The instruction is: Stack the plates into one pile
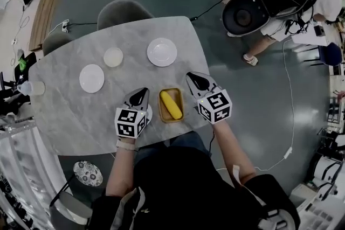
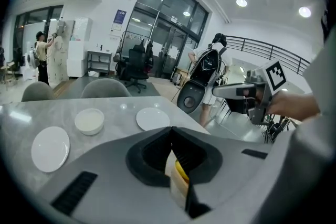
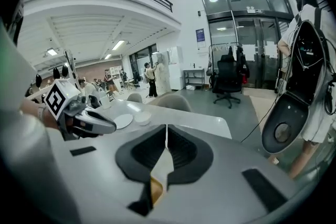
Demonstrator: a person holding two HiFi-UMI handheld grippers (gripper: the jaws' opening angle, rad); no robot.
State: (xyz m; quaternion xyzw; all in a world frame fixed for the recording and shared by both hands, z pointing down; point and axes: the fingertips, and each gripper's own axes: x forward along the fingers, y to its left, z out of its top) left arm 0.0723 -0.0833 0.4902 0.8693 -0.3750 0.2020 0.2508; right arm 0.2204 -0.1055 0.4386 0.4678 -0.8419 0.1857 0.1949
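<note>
Both claws are shut and empty, jaw tips meeting. Left claw (image 1: 140, 95) and right claw (image 1: 195, 81) hover on either side of a rectangular wooden tray (image 1: 170, 120) that holds a smooth yellow oblong (image 1: 171, 104). The bench (image 1: 70, 116) is grey-veined marble with rounded corners. The plates are unstacked and well apart: a round glossy white plate (image 1: 161, 52), a smaller cream dish (image 1: 113, 57) and a flat white plate (image 1: 92, 78).
</note>
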